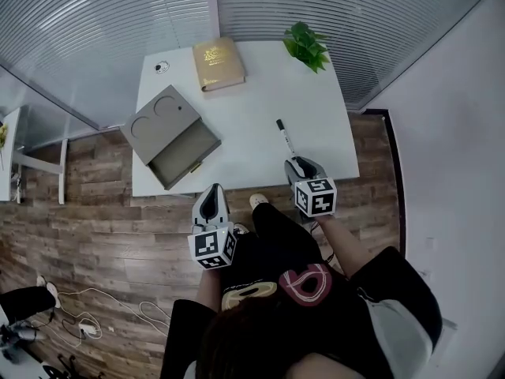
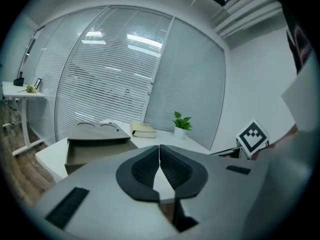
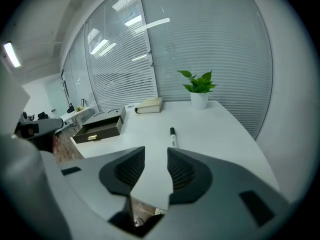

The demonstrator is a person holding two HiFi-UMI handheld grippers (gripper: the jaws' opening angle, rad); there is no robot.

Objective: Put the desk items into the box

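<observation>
You're on the approach to the marker (image 1: pixel 282 135), which lies on the surface (image 1: pixel 245 109) just ahead of your right hand-held gripper (image 3: pixel 156 156), whose jaws stand apart and empty. Your left hand-held gripper (image 2: pixel 159 156) is closed on nothing. Next you need to straddle the marker, grip it, then carry it to the open box (image 1: pixel 158 121).

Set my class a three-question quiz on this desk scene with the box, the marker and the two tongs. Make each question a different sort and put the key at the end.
1. Multiple choice: which thing lies nearest the right tongs? A) book B) marker C) plant
2. True or false: the box stands open on the desk.
3. Fill in: the left tongs are ____ (open or shut).
Key: 1 B; 2 true; 3 shut.
</observation>
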